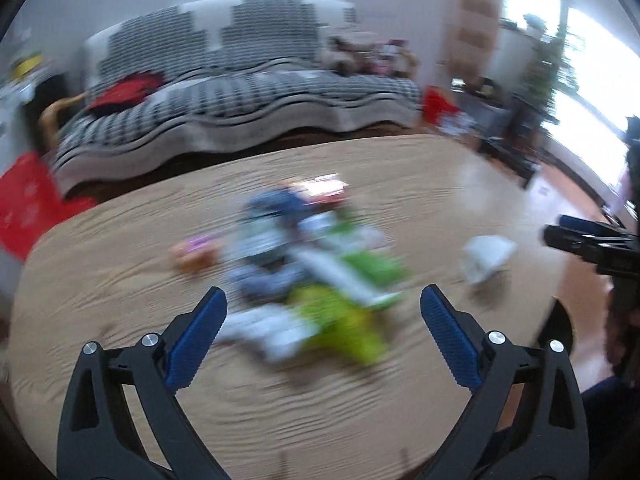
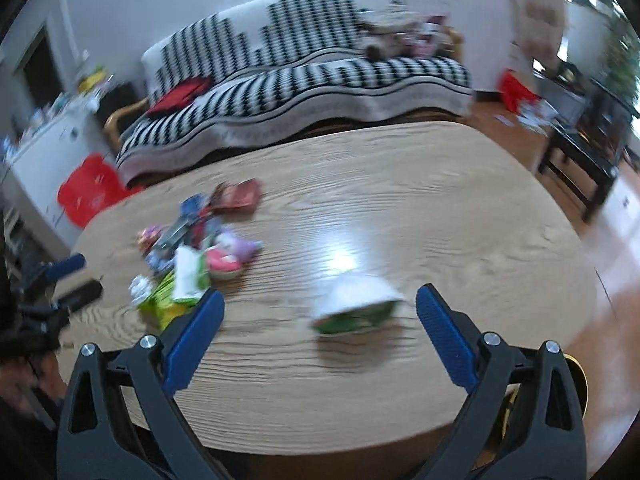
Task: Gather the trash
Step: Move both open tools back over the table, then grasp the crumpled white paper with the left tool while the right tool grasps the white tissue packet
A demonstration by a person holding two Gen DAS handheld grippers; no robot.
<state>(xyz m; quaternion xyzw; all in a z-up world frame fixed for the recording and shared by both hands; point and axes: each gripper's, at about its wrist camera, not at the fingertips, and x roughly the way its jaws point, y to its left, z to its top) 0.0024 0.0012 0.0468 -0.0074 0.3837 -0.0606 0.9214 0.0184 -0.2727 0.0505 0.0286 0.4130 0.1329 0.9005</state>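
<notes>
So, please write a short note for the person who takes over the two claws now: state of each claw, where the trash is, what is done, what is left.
Left claw: open, empty, facing the pile of wrappers on the wooden table.
Right claw: open, empty, facing the single white and green packet, which lies apart from the pile.
Done: nothing is picked up yet.
Left: collect the pile and the packet. No bin is clearly visible; the pictures are blurred.
</notes>
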